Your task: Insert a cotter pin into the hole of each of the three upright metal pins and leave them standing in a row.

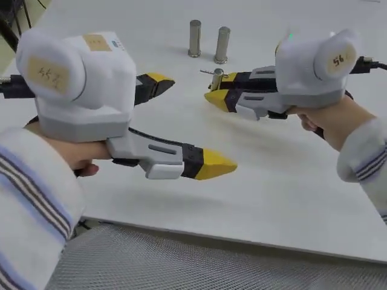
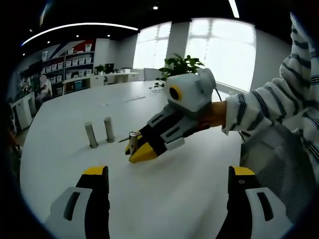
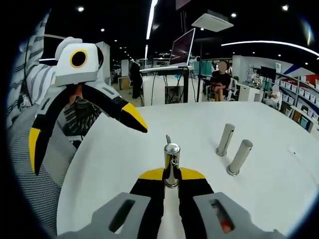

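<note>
Over the white workbench (image 1: 272,199), right gripper (image 3: 171,174) is clamping a cottered metal pin (image 3: 171,159), left gripper (image 1: 198,121) gaping empty. Next, probably: standing it by the far pins (image 1: 195,38).

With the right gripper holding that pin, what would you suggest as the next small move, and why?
Probably stand the held pin beside the other two upright pins and open the right gripper: a cotter pin already seems to sit through it.
</note>
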{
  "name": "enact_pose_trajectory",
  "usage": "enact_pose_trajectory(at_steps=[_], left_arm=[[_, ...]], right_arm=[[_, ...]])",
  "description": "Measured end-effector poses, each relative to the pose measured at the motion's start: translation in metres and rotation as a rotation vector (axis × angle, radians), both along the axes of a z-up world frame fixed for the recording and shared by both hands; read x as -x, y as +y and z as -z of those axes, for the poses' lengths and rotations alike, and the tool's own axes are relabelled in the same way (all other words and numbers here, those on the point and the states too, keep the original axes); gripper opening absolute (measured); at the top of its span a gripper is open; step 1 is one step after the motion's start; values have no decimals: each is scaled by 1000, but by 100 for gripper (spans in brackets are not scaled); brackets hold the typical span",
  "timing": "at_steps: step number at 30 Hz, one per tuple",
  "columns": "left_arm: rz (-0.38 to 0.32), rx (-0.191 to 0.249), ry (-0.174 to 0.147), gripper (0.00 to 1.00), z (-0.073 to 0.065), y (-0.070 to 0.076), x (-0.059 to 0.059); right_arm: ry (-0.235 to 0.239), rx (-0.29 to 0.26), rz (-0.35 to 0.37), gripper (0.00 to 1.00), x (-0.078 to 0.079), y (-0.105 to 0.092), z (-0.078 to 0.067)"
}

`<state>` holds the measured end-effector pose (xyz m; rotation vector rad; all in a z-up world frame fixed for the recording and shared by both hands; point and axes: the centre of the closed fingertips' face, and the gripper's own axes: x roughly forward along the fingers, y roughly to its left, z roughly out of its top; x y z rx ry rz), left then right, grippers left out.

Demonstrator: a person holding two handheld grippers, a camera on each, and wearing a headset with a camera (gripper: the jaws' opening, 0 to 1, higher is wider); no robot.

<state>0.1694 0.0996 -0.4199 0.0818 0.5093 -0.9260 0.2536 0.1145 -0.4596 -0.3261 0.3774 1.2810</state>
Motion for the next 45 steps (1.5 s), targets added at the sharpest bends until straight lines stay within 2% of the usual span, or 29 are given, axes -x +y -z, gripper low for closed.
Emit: enact_pose_trajectory(at_steps=[5,13,19,27,29,35,37,40,42,45], left_arm=[[-4,-25,21,99,8,8,1],[-20,-18,33,99,10,13,-1],[-34,-12,37,99,10,15,-4],[-34,-19,40,99,11,17,-4],[-20,-16,52,99,12,16,-1],[-5,-23,62,99,14,15,4],[-2,-25,66,99,15,15,5],[-2,-24,71,99,16,15,6],[-3,-29,73,99,16,15,6],[-5,-35,72,99,16,17,6]], right_arm=[[-7,24,-22,4,-6,6,7],[-2,46,-34,4,-10,7,19],[9,43,-36,4,-9,10,20],[1,37,-32,4,-5,12,21],[6,46,-40,4,-3,11,23],[1,37,-48,4,-2,13,22],[16,31,-46,4,-2,13,23],[-1,37,-49,5,-2,13,23],[-5,32,-49,7,-3,14,23],[-15,14,-38,18,-5,14,16]])
